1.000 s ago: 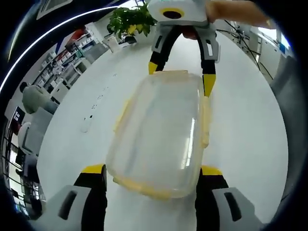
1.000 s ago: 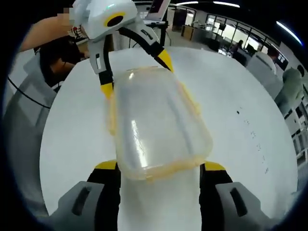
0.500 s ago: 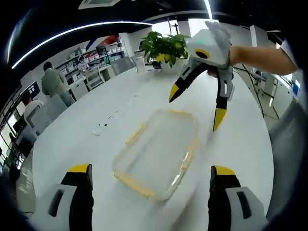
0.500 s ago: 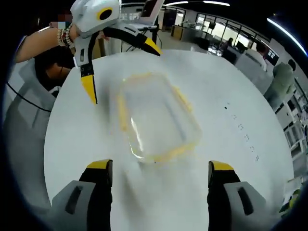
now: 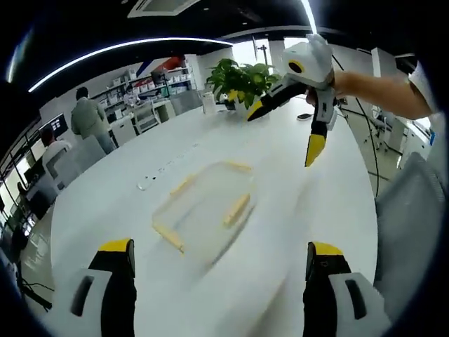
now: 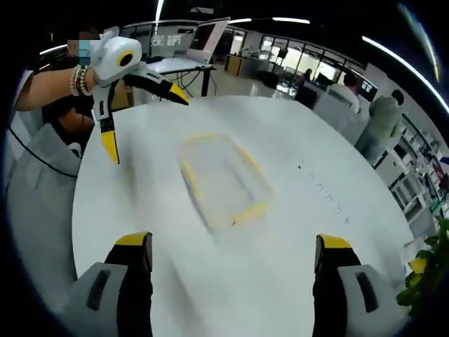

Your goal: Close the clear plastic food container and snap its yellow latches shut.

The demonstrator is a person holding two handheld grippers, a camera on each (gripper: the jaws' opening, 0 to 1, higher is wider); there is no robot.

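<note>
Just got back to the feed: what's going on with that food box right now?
A person holds a gripper in each hand over a white table. The clear plastic container with yellow latches lies flat on it, lid on, with nothing gripping it. The left gripper and right gripper both hang above it with jaws wide open. The blur hides whether the latches are snapped.

Both grippers [image 5: 219, 258] [image 6: 235, 253] — fingers wide apart
</note>
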